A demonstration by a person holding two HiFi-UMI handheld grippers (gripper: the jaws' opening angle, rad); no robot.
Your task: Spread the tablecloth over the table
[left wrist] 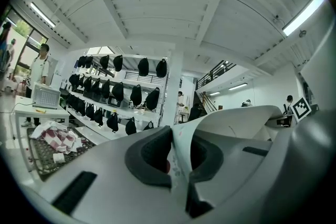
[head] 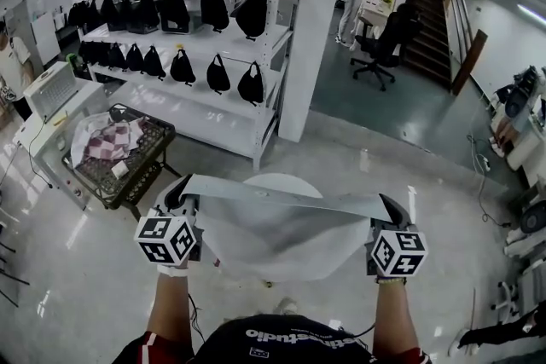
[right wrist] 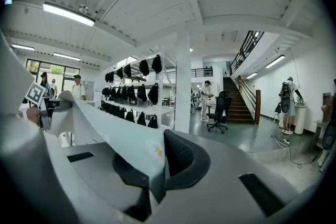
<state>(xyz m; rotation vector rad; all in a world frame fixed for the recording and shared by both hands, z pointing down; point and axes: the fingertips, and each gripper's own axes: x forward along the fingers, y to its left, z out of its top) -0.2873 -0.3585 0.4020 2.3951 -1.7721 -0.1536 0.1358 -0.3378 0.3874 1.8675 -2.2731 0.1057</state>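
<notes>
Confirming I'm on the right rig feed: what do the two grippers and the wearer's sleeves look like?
Both the left gripper and right gripper are pale grey shells with dark curved pads, each carrying a white cube printed with black square markers. The person wears a dark top with red short sleeves.

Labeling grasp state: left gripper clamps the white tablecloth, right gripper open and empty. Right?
Not quite: the right gripper is also shut on the tablecloth, per the right gripper view. The left gripper clamps it as stated.
</notes>
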